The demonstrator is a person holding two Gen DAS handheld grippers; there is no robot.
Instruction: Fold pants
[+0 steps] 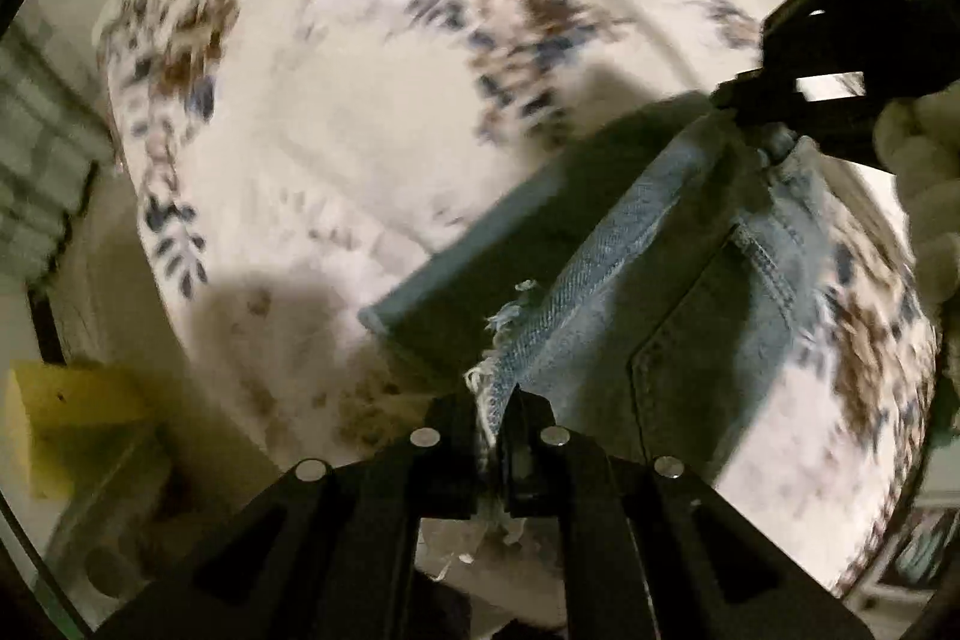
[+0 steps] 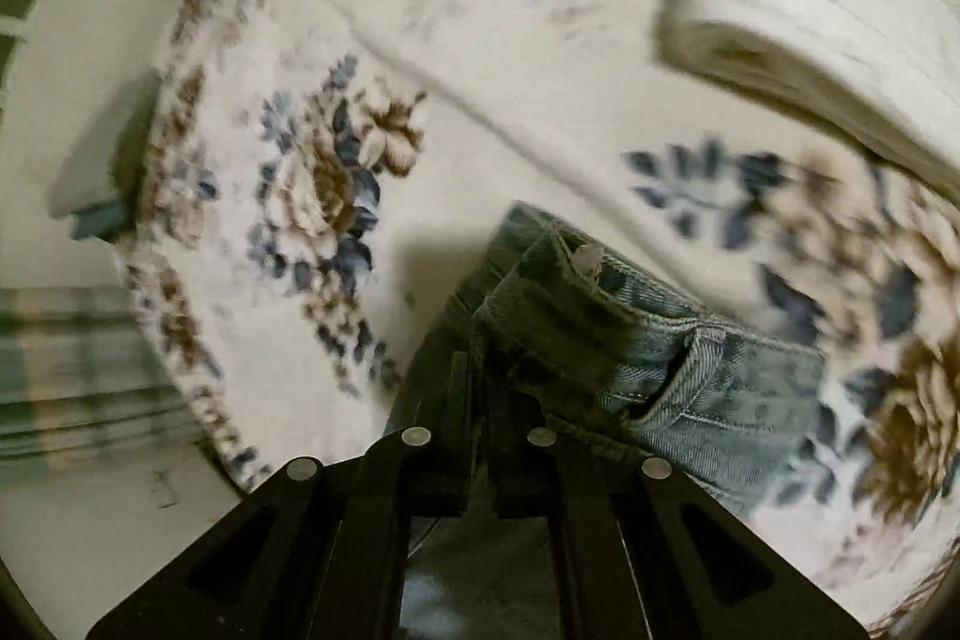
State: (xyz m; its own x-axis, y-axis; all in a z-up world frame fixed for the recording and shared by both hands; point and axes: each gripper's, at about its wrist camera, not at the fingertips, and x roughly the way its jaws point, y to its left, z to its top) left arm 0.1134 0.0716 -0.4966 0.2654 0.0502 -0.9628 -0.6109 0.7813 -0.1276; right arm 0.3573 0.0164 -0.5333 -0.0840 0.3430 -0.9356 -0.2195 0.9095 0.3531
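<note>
Light blue denim pants (image 1: 690, 316) hang stretched above a floral bedspread (image 1: 360, 130). My left gripper (image 1: 489, 412) is shut on the frayed hem of the pants. My right gripper (image 1: 744, 112) shows in the left wrist view at upper right, shut on the other end of the denim. In the right wrist view my right gripper (image 2: 477, 388) is shut on the waistband of the pants (image 2: 660, 340), with a belt loop and pocket showing. A back pocket faces the left camera.
A cream folded blanket or pillow (image 2: 810, 10) lies at the upper right of the bed (image 2: 480, 70). A yellow box (image 1: 72, 418) sits on the floor left of the bed. A checked cloth (image 2: 72, 370) lies beside the bed's left edge.
</note>
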